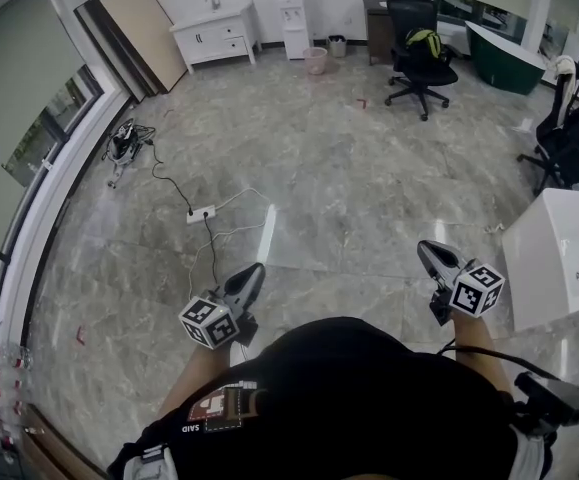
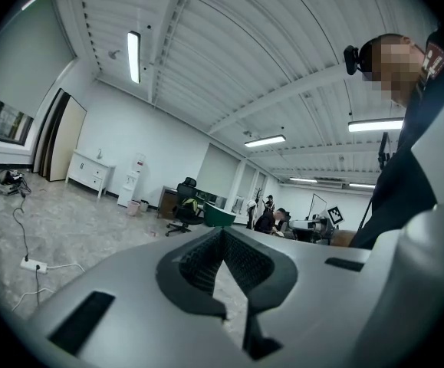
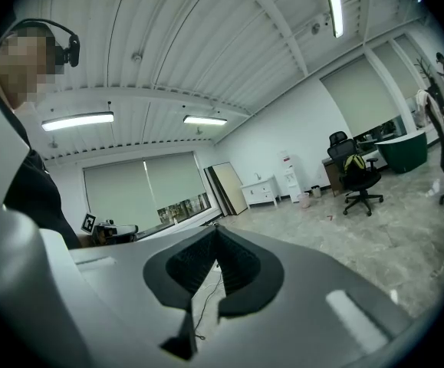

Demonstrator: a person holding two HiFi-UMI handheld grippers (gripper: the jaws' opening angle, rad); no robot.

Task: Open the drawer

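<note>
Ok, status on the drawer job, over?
Left hand-held gripper, right hand-held gripper shut, empty. Drawer cabinet far across room, looks closed. Power strip on floor between.

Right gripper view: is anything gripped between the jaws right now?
No, the right gripper has its jaws closed tip to tip, with nothing caught between them.

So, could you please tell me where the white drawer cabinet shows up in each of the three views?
Head view: the white drawer cabinet is at the top, left of centre.
Left gripper view: it is far left, at mid height.
Right gripper view: it is just right of centre, beyond the jaws.
Shared landmark: the water dispenser stands just right of it in all three views.
</note>
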